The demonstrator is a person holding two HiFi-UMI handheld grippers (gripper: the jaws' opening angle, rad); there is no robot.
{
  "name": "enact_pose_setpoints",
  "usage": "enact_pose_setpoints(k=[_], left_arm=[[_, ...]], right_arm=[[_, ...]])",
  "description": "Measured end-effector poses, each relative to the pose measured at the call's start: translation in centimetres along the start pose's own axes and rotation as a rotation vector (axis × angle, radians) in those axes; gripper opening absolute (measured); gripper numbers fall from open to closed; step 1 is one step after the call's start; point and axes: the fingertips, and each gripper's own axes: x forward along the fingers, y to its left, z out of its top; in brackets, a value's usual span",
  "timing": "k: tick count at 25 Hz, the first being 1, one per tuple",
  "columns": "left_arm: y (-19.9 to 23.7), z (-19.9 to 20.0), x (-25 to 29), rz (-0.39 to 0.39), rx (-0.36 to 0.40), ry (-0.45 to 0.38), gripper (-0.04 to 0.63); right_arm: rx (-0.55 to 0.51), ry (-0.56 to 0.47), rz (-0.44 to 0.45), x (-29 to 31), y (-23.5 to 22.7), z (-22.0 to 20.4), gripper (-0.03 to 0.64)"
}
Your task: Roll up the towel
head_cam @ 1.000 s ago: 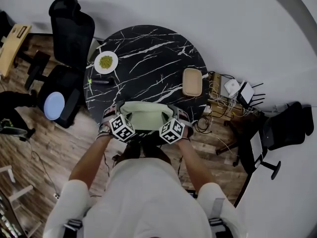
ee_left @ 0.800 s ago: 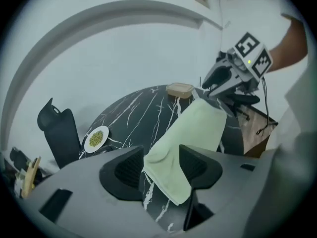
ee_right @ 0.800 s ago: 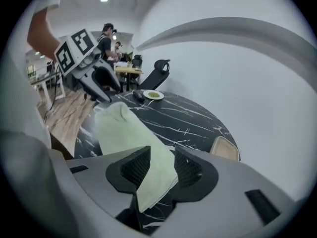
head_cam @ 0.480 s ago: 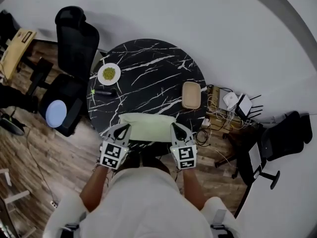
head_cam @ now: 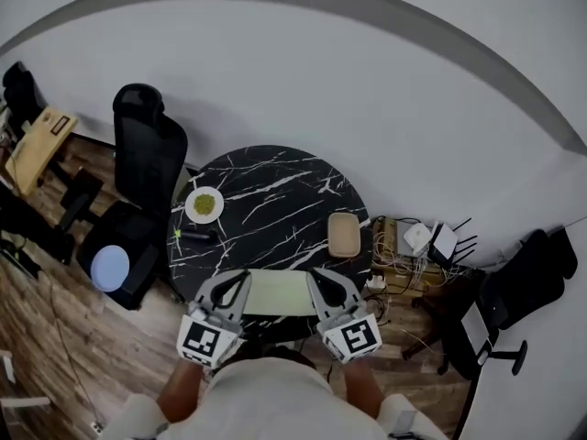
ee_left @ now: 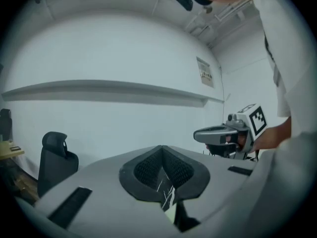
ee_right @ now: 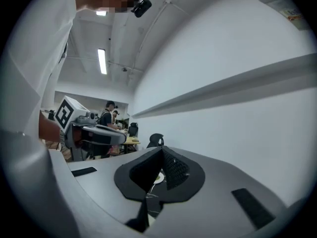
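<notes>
The pale green towel (head_cam: 277, 293) lies flat at the near edge of the round black marble table (head_cam: 275, 191). Both grippers hang raised above that edge and point level toward the wall. My left gripper (head_cam: 233, 280) stands over the towel's left end and my right gripper (head_cam: 320, 278) over its right end. In the left gripper view the jaws (ee_left: 162, 148) meet tip to tip with nothing held, and the right gripper (ee_left: 229, 134) shows alongside. In the right gripper view the jaws (ee_right: 162, 150) are likewise shut and empty, beside the left gripper (ee_right: 94, 129).
On the table stand a white plate with green food (head_cam: 204, 204), a small black object (head_cam: 195, 236) and a beige tray (head_cam: 344, 235). A black office chair (head_cam: 147, 154) is at the left, cables and routers (head_cam: 424, 244) lie on the floor at the right.
Both grippers lifted off the towel's near edge, turned from pointing down to level, and their jaws closed empty. The towel stayed flat on the table.
</notes>
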Motion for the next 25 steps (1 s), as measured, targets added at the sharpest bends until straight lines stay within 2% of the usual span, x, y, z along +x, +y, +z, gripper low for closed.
enact_pose_setpoints(k=[2,4,6,11,16,21,25], left_arm=[[0.5,2.1,-0.7,0.003,0.004,-0.048,0.003],[1.1,2.8,-1.6,0.007,0.031,-0.054,0.003],[2.0,2.6,-2.4,0.028,0.044,-0.041,0.003],[2.9,1.1,-3.3,0.057,0.001,-0.024,0.003],[1.7,0.1,-2.5,0.032,-0.001,-0.014,0.003],[0.4,3.1,-0.4,-0.04,-0.01,-0.091,0.003],[0.6,3.0,-1.2,-0.029,-0.031,-0.098,0.003]], right_arm=[[-0.022,-0.043,0.002,-0.3,0.1,1.9,-0.008],[-0.039,-0.074,-0.002,-1.0,0.3,3.4,-0.008],[-0.045,-0.089,-0.015,-1.7,0.2,4.3,-0.008],[-0.041,-0.079,-0.056,-3.2,-1.1,4.6,-0.008],[-0.063,-0.075,-0.065,-4.5,-0.7,4.9,-0.008],[-0.047,-0.074,-0.121,-5.9,-1.9,5.3,-0.008],[-0.039,-0.069,-0.105,-5.5,-1.4,4.8,-0.008]])
